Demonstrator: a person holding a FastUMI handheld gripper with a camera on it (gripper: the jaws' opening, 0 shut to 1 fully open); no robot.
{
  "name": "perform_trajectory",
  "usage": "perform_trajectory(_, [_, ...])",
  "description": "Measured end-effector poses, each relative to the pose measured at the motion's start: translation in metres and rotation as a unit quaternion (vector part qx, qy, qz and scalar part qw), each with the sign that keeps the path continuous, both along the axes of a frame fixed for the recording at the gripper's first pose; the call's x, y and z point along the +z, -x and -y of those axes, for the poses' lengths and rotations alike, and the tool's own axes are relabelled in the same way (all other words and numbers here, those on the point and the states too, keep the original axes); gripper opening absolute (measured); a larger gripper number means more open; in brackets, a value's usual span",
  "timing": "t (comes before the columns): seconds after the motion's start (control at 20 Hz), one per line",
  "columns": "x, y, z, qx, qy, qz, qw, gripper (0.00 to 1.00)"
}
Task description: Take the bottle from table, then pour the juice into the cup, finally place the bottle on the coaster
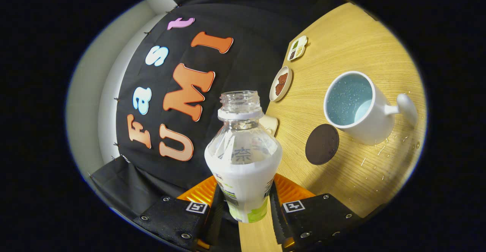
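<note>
Right between the jaws sits the bottle (243, 157), both fingers pressed against its labelled lower body, so the gripper (245, 206) is clamped on it; its cap is off and the neck stands open. Beyond the fingers, on the wooden table (357, 43), a dark round coaster (322, 144) lies bare. Just past it stands the white cup (355, 106), pale blue inside, with droplets scattered on the table nearby. Farther off lie a small dish (281, 83) with brown pieces and a divided tray (297, 48).
</note>
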State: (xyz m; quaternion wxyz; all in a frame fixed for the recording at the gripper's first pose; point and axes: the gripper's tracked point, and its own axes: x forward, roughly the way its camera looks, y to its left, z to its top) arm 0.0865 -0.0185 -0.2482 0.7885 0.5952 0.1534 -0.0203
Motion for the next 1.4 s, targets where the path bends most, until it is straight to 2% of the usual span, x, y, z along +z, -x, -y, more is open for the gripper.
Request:
perform_trajectory(0.45, [0.013,-0.012,0.011,-0.035,-0.102,-0.015,0.994,0.57])
perform_trajectory(1.05, [0.022,-0.017,0.006,-0.035,-0.167,-0.017,0.985,0.57])
perform_trajectory(1.4, [0.017,-0.014,0.013,-0.044,-0.181,-0.031,0.982,0.57])
